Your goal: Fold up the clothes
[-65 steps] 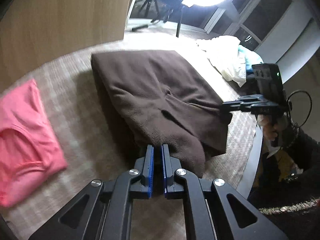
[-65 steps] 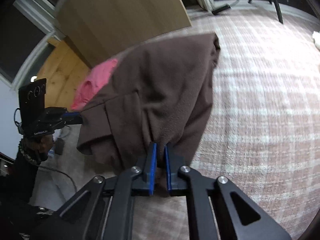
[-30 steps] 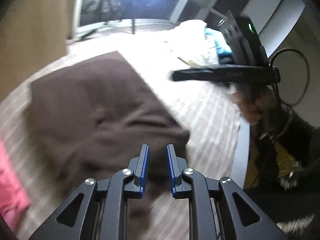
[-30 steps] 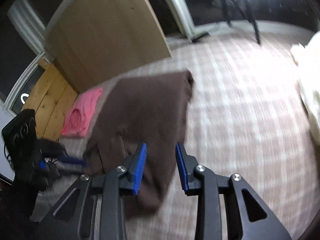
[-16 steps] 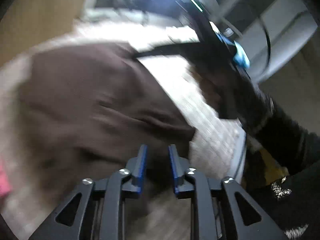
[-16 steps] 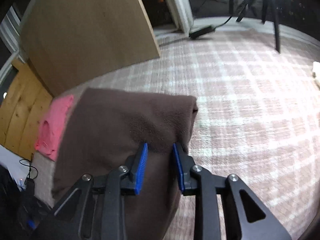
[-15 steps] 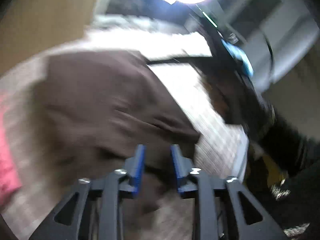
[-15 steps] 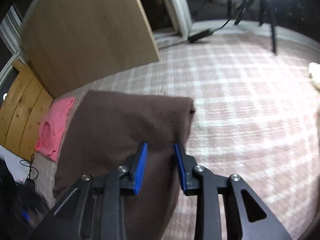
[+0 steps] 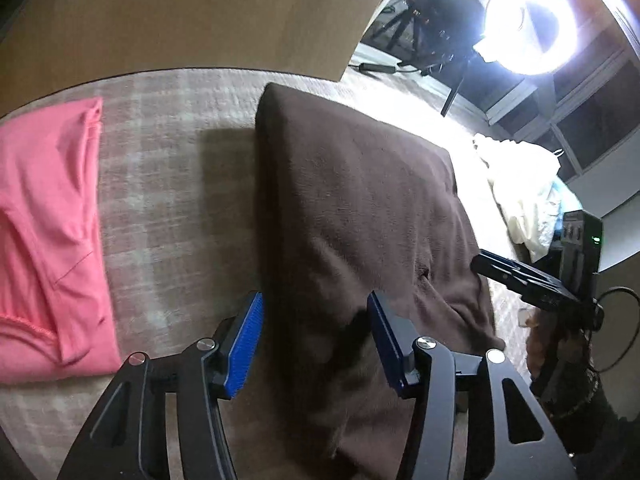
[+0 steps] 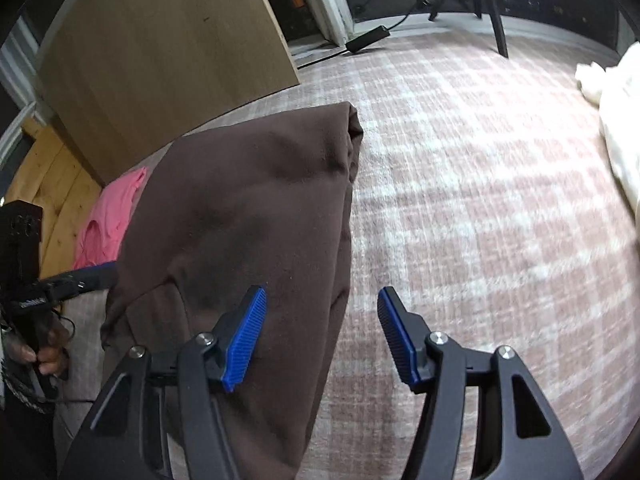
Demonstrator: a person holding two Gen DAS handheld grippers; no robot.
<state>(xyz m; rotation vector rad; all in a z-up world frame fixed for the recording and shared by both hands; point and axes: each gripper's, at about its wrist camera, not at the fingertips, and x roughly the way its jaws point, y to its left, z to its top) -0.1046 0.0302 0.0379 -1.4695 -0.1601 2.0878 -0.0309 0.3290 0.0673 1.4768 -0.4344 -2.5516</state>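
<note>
Brown garment [image 9: 360,208] lies folded on the plaid bed cover [image 10: 480,200], beside your folded pink garment [image 9: 44,232]. Your left tool [image 9: 316,340] gapes wide over its near edge, holding nothing; your right tool [image 10: 322,336] is equally wide and empty.

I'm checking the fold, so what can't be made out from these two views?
- Brown garment: near end hidden behind left hand-held gripper and cut off by the frame edge.
- Pink garment: mostly hidden behind the brown garment in the right view.
- Cream clothes: cut off at right.
</note>
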